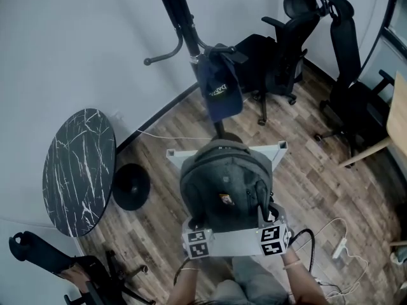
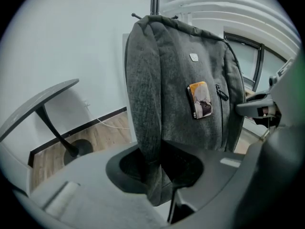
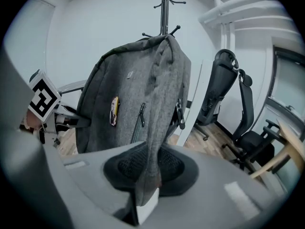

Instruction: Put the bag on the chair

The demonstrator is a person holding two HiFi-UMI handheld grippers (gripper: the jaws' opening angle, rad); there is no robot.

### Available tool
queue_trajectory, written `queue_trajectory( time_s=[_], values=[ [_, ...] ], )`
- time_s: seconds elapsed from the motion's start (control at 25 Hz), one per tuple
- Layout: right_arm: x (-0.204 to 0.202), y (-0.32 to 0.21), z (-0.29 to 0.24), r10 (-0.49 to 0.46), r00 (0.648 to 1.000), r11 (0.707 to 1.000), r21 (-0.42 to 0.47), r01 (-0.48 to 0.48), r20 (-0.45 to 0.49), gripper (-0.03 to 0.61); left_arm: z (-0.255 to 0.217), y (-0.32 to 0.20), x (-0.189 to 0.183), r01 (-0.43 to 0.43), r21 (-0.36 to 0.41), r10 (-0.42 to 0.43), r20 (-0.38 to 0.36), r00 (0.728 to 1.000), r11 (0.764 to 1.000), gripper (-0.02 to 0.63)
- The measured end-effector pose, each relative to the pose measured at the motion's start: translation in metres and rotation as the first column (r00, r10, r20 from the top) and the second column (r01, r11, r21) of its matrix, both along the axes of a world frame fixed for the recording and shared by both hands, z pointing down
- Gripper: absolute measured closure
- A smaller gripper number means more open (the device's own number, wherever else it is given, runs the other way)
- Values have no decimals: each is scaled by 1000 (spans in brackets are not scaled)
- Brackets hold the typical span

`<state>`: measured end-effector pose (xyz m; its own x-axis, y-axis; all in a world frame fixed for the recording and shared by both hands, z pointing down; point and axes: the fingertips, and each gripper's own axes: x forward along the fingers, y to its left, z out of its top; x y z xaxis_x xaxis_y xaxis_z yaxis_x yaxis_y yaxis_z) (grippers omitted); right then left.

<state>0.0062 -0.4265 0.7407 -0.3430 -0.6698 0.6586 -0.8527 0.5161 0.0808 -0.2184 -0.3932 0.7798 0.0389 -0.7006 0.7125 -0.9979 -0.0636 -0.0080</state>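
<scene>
While the grey bag (image 1: 226, 183) is hanging in the air, upright with its front pocket and small badge (image 2: 200, 100) facing the person, it is not yet resting on anything I can make out. The left gripper (image 2: 155, 185) is biting a fold of fabric down the bag's left edge, jaws clamped on the cloth. The right gripper (image 3: 145, 185) is doing the same on the right edge, with a pinch of grey fabric running straight down between its jaws. Gripping both sides is keeping the bag square and stopping it from swinging or twisting, so, as I read it, the base is being lined up to land flat.

Just beyond and beneath the bag, a white frame (image 1: 280, 150) is poking out on either side. That is looking to me like the chair being aimed for, though the bag is hiding its seat. Behind it, a coat stand (image 1: 175, 18) is rising against the wall. Two black office chairs (image 1: 286, 49) are sitting well apart from the bag, off to the right, so they are looking like the less likely target. A round marble table (image 1: 79, 170) is standing away at the left, and a cable (image 1: 318, 234) is trailing across the wooden floor (image 1: 318, 189) near the person's right side, something to be watching underfoot.
</scene>
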Motion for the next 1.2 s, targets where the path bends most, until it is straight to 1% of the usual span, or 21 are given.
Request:
queue_trajectory(
  time_s=[0.4, 0.68, 0.76, 0.84, 1.0, 1.2],
  values=[
    [-1, -3, 25, 4, 999, 999, -45, -5, -36, 509, 22, -7, -4, 10, -62, -11, -13, 1000, 998, 525],
    [-5, 6, 44, -13, 999, 996, -90, 8, -47, 502, 47, 3, -10, -11, -143, 7, -32, 999, 990, 522],
    [-4, 10, 51, -12, 999, 994, -105, 7, -52, 500, 52, 6, -11, -18, -155, 13, -32, 999, 988, 520],
    [-4, 11, 52, -7, 999, 995, -102, 1, -52, 500, 55, 7, -11, -21, -156, 16, -34, 999, 988, 518],
    [-1, 7, 57, 14, 999, 994, -111, -18, -40, 491, 59, 6, -14, 1, -189, -12, -60, 998, 982, 505],
    [0, 3, 62, 52, 999, 988, -148, -49, 15, 466, 59, 8, -17, 17, -231, -38, -84, 996, 973, 472]
  ],
)
